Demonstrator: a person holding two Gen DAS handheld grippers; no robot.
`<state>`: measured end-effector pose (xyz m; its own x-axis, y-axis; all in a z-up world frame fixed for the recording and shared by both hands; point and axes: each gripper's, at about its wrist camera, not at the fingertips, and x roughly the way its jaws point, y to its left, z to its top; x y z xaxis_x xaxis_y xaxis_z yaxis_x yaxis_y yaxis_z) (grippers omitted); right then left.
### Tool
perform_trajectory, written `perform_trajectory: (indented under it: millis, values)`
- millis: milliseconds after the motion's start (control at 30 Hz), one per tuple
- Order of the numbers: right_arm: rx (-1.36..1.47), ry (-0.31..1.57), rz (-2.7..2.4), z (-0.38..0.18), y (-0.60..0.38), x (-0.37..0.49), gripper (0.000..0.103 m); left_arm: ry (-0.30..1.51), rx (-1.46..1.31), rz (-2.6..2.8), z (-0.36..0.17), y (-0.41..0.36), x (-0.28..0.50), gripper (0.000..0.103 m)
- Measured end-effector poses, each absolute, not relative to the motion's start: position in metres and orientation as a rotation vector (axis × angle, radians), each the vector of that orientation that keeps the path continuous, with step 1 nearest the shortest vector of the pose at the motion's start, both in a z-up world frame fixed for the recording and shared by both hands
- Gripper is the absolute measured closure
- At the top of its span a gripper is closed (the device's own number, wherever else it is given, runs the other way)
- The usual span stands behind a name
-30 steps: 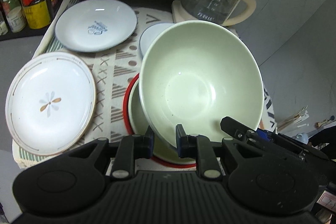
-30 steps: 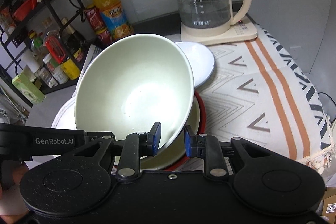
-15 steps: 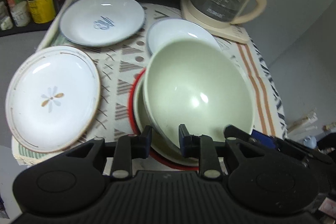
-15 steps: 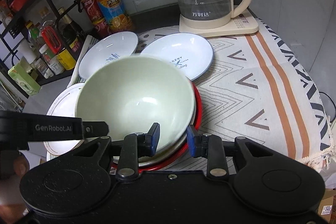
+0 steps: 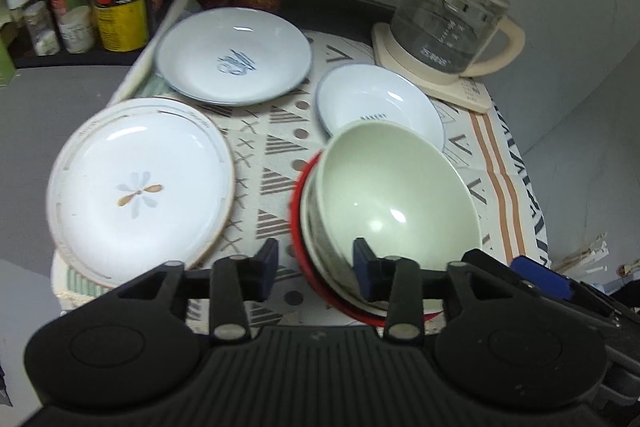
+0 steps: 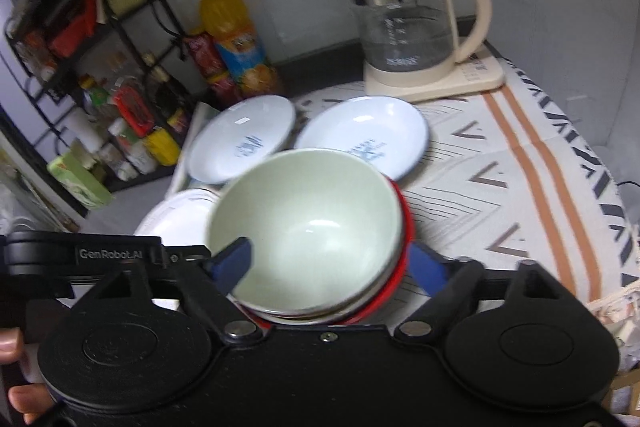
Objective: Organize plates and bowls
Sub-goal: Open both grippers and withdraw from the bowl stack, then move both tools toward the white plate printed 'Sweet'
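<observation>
Patterned cloth (image 5: pixel 280 147): green bowl (image 5: pixel 394 195) nested in red-rimmed bowl (image 6: pixel 402 223); left gripper (image 5: pixel 316 261), right gripper (image 6: pixel 328 265) gaping, empty.

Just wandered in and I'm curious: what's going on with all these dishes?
A person is tidying dishes with two hand-held tools. The pale green bowl sits nested in the red-rimmed bowl on the patterned cloth. Both the left tool and the right tool are open around it, gripping nothing. Three white plates lie separately nearby, not yet stacked.

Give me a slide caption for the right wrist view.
Open right tool flanks the green bowl nested in the red-rimmed dish.
</observation>
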<state>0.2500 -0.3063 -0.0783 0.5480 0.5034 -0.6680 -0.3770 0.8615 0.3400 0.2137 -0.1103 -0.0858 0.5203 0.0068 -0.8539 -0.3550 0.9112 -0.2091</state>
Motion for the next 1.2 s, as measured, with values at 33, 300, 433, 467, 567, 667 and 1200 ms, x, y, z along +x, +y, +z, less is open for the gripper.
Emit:
perform_trajectory:
  millis: [33, 300, 433, 467, 567, 667, 1200]
  values:
    - [0.166, 0.835, 0.529, -0.076, -0.304, 0.248, 0.01, 1.0, -0.381, 0.233, -0.083, -0.108, 0.211, 0.059]
    - [0.097, 0.807, 0.527, -0.071, -0.279, 0.231, 0.008, 0.967, -0.424, 0.309, -0.069, -0.073, 0.181, 0.034]
    - [0.06, 0.795, 0.572, -0.068, -0.257, 0.222, 0.008, 0.951, -0.451, 0.361, -0.065, -0.054, 0.165, 0.023]
    - [0.059, 0.796, 0.584, -0.066, -0.252, 0.22, 0.008, 0.951, -0.459, 0.373, -0.064, -0.05, 0.162, 0.022]
    - [0.051, 0.812, 0.616, -0.065, -0.238, 0.217, 0.008, 0.945, -0.464, 0.4, -0.063, -0.037, 0.152, 0.021]
    - [0.044, 0.817, 0.622, -0.066, -0.225, 0.216, 0.008, 0.94, -0.47, 0.419, -0.064, -0.024, 0.142, 0.019]
    - [0.027, 0.853, 0.615, -0.062, -0.161, 0.217, 0.008, 0.947, -0.437, 0.419, -0.072, 0.05, 0.125, 0.0]
